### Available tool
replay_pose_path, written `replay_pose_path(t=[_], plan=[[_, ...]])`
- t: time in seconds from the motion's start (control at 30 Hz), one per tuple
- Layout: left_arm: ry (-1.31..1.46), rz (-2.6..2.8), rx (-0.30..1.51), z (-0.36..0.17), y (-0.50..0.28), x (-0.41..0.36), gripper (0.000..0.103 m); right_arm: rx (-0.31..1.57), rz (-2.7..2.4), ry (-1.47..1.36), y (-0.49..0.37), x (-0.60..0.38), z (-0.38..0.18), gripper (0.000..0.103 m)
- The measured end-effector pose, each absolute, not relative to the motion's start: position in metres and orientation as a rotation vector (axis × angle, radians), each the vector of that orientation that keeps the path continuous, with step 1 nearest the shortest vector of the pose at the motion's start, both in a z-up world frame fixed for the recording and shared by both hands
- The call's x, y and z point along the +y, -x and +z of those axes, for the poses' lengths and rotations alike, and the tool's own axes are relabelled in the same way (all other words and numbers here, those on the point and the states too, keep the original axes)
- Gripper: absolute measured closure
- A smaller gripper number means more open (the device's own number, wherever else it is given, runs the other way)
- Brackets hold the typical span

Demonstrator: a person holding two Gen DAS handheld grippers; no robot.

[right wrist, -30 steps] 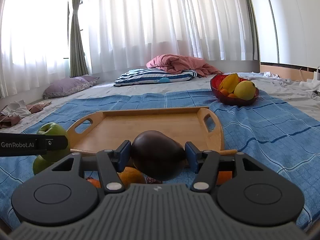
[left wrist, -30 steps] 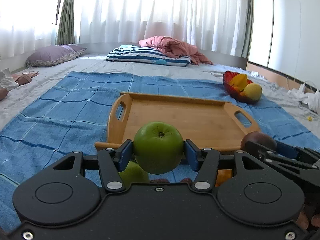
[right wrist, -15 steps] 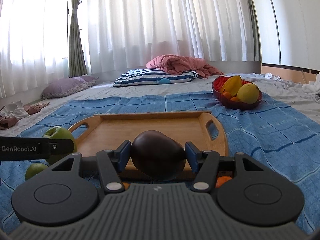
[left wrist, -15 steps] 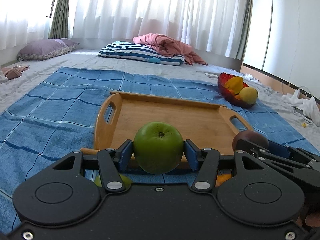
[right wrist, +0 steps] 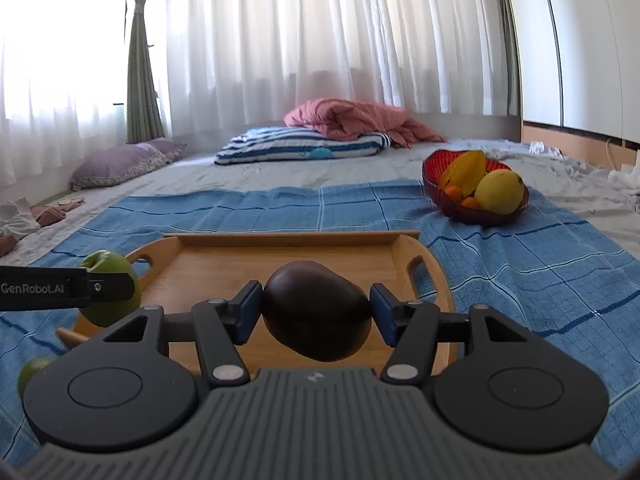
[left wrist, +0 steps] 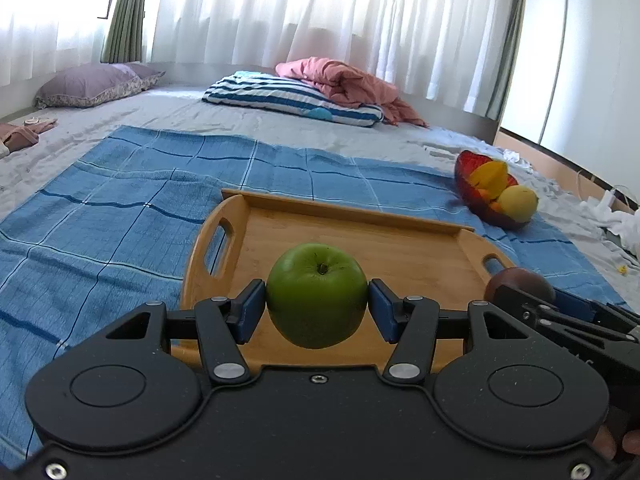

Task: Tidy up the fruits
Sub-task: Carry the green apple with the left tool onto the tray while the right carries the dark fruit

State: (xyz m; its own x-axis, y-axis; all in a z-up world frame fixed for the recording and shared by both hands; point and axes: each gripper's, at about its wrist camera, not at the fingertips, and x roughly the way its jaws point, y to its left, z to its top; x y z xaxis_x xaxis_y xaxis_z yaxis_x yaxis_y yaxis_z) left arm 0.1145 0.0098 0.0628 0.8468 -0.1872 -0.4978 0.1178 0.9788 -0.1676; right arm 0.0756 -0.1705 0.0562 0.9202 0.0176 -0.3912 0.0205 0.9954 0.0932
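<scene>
A: Over the tray's [left wrist: 400, 240] near edge: left gripper [left wrist: 317, 312] is clamped on a green apple [left wrist: 317, 294], stem up, pads on both flanks. Held clear of the wood, not resting.

B: Right side?

A: Right gripper [right wrist: 316, 316] is clamped on a dark fruit [right wrist: 316, 314], egg-shaped, long axis across the jaws. Can't tell the species. Also above the tray, toward its right half.

B: Why side by side?

A: My read: both are headed for the tray, one fruit each, spaced so they don't collide on release. Tray is bare, so the sort looks barely begun.

B: Anything left behind?

A: One small green fruit [right wrist: 34, 368] on the blanket [right wrist: 520, 264] at lower left of the right view, partly hidden.

B: Further right?

A: Red bowl [right wrist: 472, 212] well past the tray, holding a yellow fruit, a starfruit and small orange ones.

B: Surface?

A: Blue checked blanket over a grey sheet, soft and wrinkled, so the tray may rock. Behind: pillows, a pink quilt, white curtains, bright backlight.
</scene>
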Motion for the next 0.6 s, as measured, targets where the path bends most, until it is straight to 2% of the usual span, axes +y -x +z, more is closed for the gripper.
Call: replay_pose_path(t=[0.6], plan=[[0.11,-0.12,0.638,0.032,-0.165,0.009,0.049,0.545,-0.055,-0.063,-0.119,-0.168,0.035,0.041]])
